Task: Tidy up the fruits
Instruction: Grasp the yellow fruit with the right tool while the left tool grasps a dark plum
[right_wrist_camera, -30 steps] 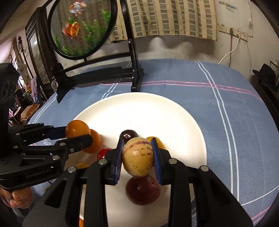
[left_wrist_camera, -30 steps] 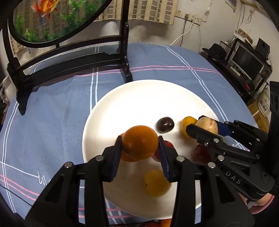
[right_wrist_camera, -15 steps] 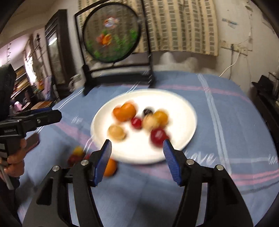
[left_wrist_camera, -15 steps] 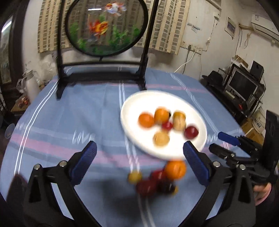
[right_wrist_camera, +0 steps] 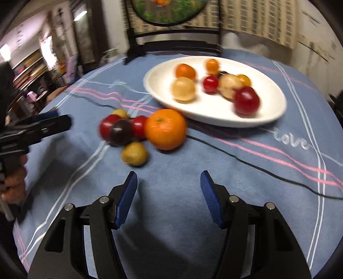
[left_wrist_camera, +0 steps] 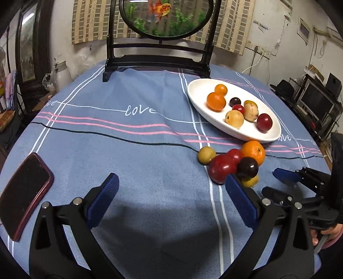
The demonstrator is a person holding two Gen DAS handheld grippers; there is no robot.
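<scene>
A white plate [left_wrist_camera: 197, 91] at the right holds several fruits, among them two oranges [left_wrist_camera: 216, 101], a dark plum [left_wrist_camera: 234, 102] and a red plum [left_wrist_camera: 264, 122]. In front of it a loose cluster lies on the blue cloth: an orange [left_wrist_camera: 253, 152], a red apple [left_wrist_camera: 221, 168], a dark plum [left_wrist_camera: 247, 167] and small yellow fruits. My left gripper [left_wrist_camera: 171, 193] stands wide open and empty, left of the cluster. My right gripper [right_wrist_camera: 169, 188] is open and empty, short of the loose orange [right_wrist_camera: 165, 128] and a yellow fruit [right_wrist_camera: 134, 153]. The plate [right_wrist_camera: 214, 120] lies beyond.
A dark red phone [left_wrist_camera: 23, 197] lies near the table's left edge. At the back stands a round goldfish screen [left_wrist_camera: 163, 19] on a black stand. A thin black cable [left_wrist_camera: 128, 139] crosses the cloth. A screen and shelves stand off the table at right.
Both grippers let go of their fruits, the left an orange, the right a speckled yellow one, over the plate. Both opened and drew back to the near side of the table.
</scene>
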